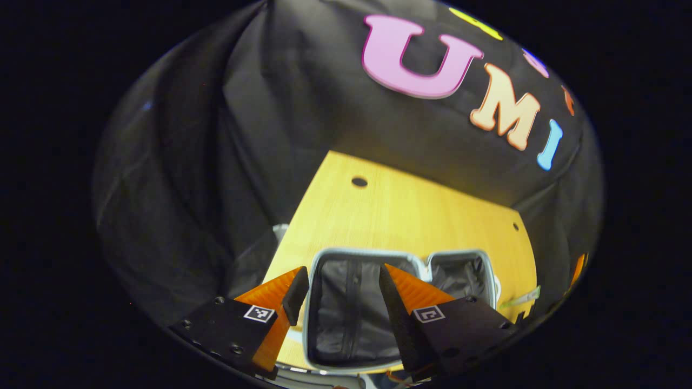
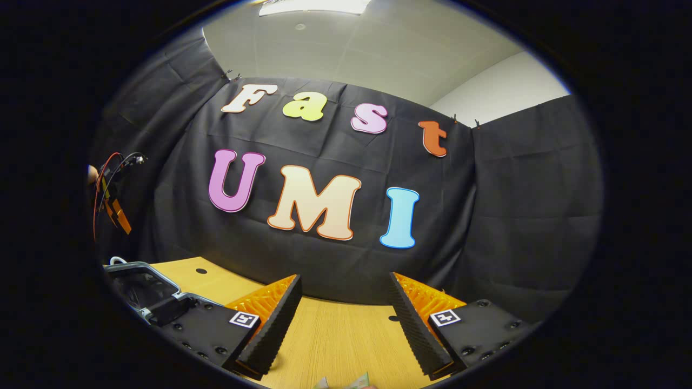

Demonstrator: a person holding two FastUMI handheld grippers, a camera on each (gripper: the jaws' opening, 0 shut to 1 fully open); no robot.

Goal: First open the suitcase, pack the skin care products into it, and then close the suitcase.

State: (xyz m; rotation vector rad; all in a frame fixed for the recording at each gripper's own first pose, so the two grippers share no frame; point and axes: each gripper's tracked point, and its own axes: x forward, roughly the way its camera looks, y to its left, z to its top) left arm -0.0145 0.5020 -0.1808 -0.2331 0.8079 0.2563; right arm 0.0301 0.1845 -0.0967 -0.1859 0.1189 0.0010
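The table (image 1: 400,216), a pale wood top, carries the suitcase (image 1: 351,313), which lies open flat near its front edge, both dark-lined halves facing up inside pale rims. In the right gripper view the suitcase (image 2: 141,285) sits at the far left. Judged as a rigid shell, light while unfilled, with a soft lining; the rim of the smaller half looks the soundest place to take hold for closing. A pale packet edge (image 2: 357,381), possibly skin care, shows at the bottom; identity uncertain. Left gripper (image 1: 343,286) hangs above the suitcase, fingers spread, holding nothing. Right gripper (image 2: 346,319) likewise spread and empty.
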